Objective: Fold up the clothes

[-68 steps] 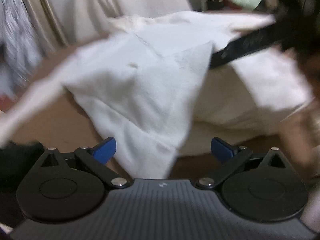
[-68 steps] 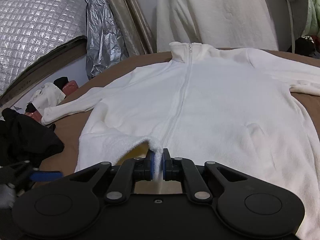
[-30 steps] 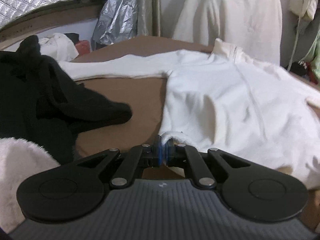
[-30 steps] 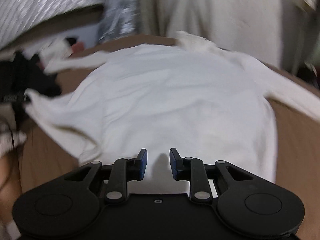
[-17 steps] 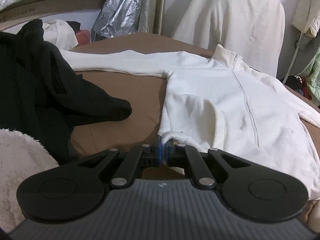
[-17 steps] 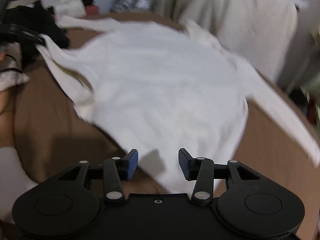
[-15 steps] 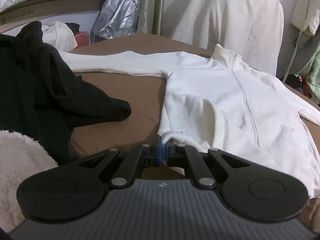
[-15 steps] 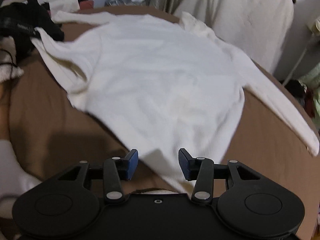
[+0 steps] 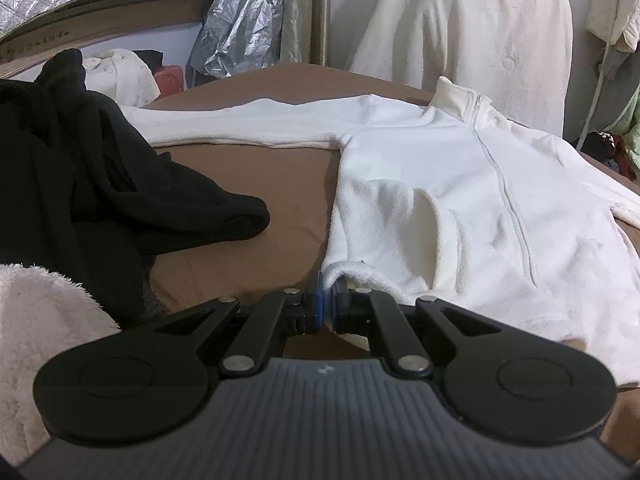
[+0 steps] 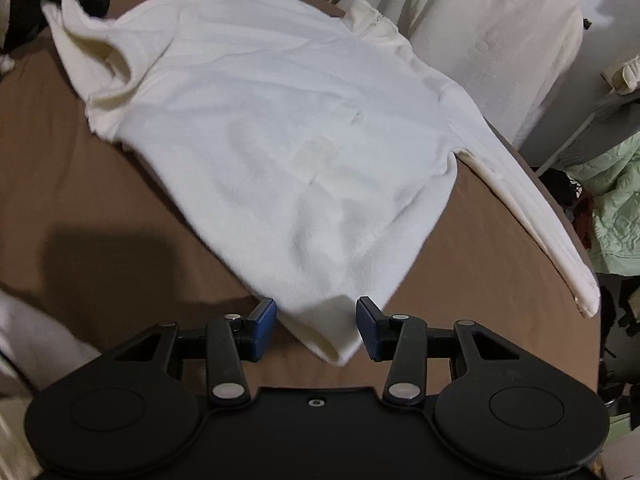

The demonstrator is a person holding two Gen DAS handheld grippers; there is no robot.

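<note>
Nearest you, your left gripper (image 9: 328, 307) is clamped on the hem corner of the white fleece jacket (image 9: 460, 184); the blue pads pinch a rolled lip of pile between them. Your right gripper (image 10: 316, 322) has its fingers apart, having just been opening. The opposite hem corner (image 10: 332, 340) lies loose between them and no pad presses on it.

The jacket lies spread on the brown bed cover (image 10: 100, 184), front up with the zipper (image 9: 504, 184) visible in the left view, and both sleeves are out to the sides.

Handling, judged: soft, thick, light fleece with no stiffness. It will likely sag and drape wherever unsupported, and the pile should give the pads good friction. The double hem looks like the firmest place to grip. Take the free corner deep enough to catch both layers, or only the front panel may lift.

Further out, the right sleeve (image 10: 532, 208) runs towards the bed edge. The left sleeve (image 9: 240, 128) reaches past the black garment (image 9: 100, 184), which sits near enough to snag during a fold. The collar (image 9: 456, 94) lies farthest away, before a cream garment hung on a chair (image 9: 472, 28).
</note>
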